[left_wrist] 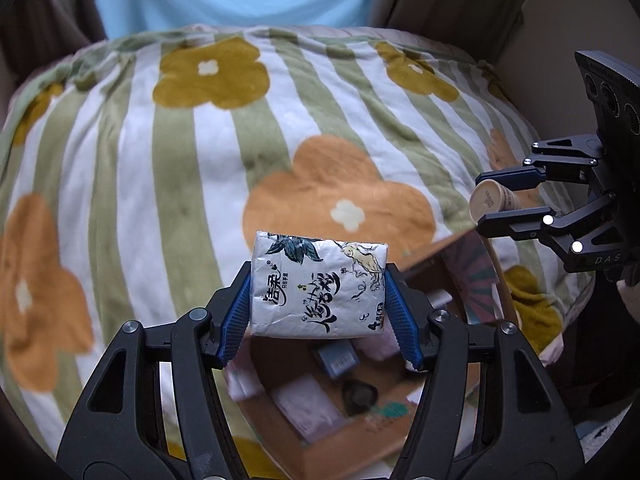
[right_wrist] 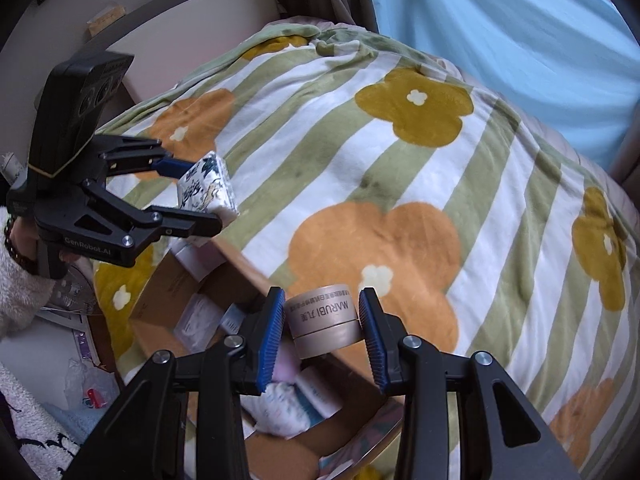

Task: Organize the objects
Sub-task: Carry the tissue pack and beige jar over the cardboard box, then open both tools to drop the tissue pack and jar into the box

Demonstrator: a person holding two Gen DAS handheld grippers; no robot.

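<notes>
Tissue pack (left_wrist: 319, 285), a white soft plastic packet with dark printed leaves and black characters, sits clamped between the blue ribbed pads of the left claw (left_wrist: 318, 300). The pack is held in the air above an open brown cardboard box (left_wrist: 360, 432), which lies on a bed under a fleece blanket with green stripes and orange and mustard flowers (left_wrist: 200, 168). The right claw (right_wrist: 322, 322) grips a beige round jar with a lid and the word MARUBI on its side (right_wrist: 325, 320); the jar lies on its side between the pads, above the far edge of the same box (right_wrist: 168, 292). Inside the box lie several white and pink soft packets (right_wrist: 280, 404), a small grey-blue carton (left_wrist: 335, 358) and a dark round thing (left_wrist: 359, 396); what this last one is I cannot tell. Both claws are near each other, but they do not touch. A light blue curtain (right_wrist: 500, 40) hangs behind the bed.
</notes>
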